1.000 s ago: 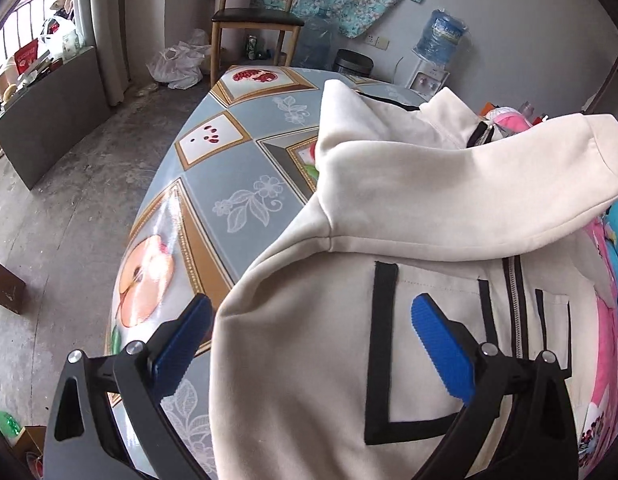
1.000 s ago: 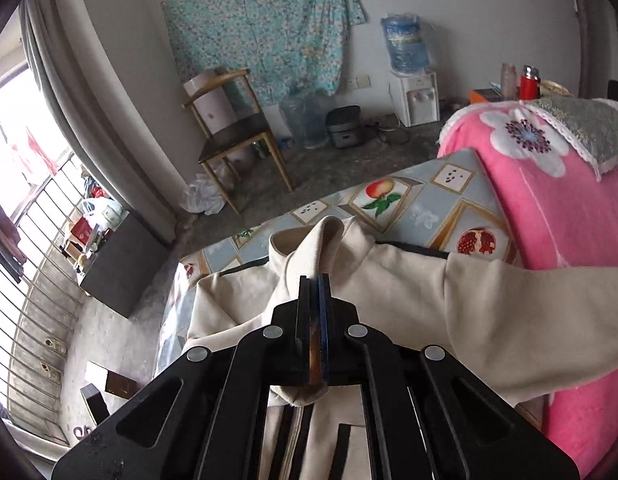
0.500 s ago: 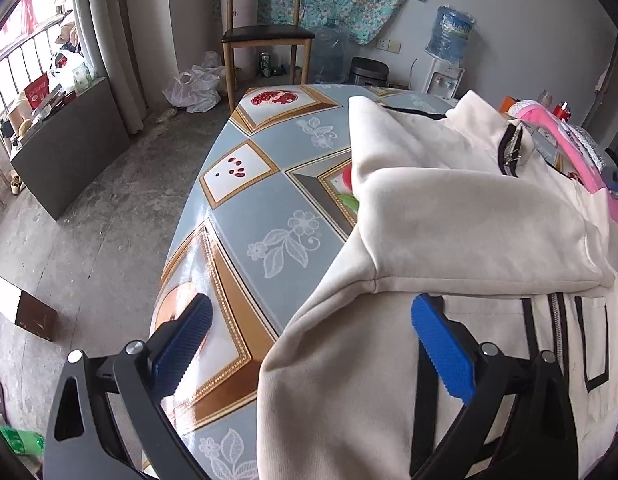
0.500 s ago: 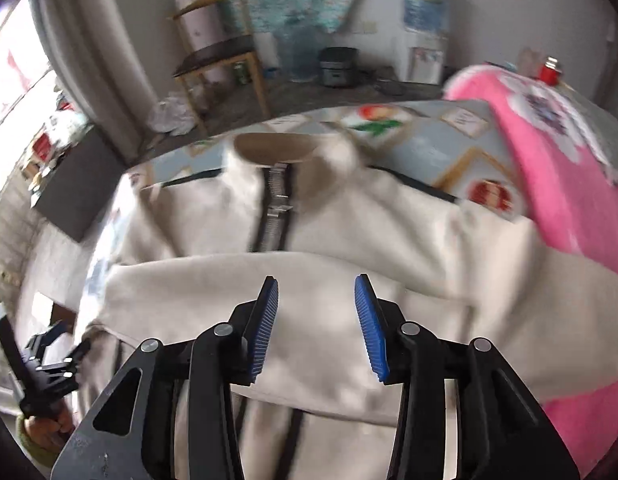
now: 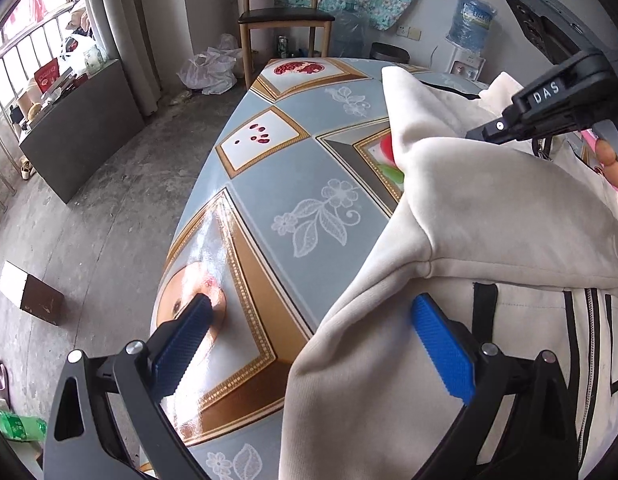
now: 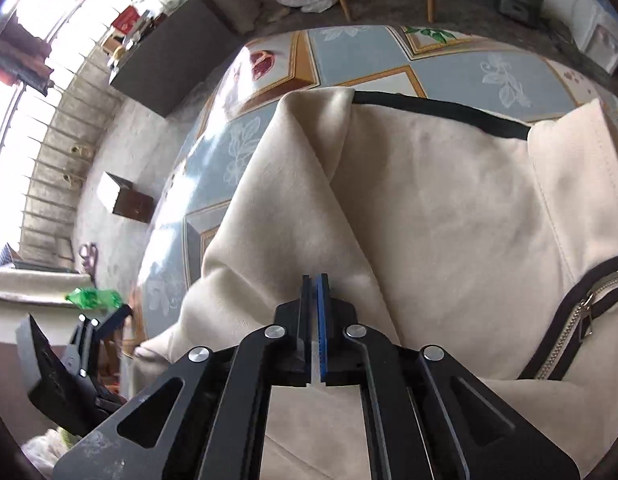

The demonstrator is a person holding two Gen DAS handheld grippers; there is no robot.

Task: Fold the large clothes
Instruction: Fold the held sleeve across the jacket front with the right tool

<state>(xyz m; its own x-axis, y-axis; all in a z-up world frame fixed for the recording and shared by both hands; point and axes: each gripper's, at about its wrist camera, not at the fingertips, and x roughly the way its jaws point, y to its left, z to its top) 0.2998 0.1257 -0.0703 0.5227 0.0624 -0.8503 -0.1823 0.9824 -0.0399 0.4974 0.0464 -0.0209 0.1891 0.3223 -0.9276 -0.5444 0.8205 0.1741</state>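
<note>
A table (image 5: 269, 196) with a blue and gold fruit-print cloth carries a cream zip-up jacket (image 5: 489, 208), lying lengthwise along the table's right half, collar toward the far end, one sleeve folded across its chest, and the table's left half bare. The left gripper (image 5: 309, 344) hovers low over the jacket's near left edge, blue pads spread wide and holding nothing. The right gripper (image 6: 315, 304) points down at the folded sleeve, pads pressed together; whether they pinch fabric cannot be told.
</note>
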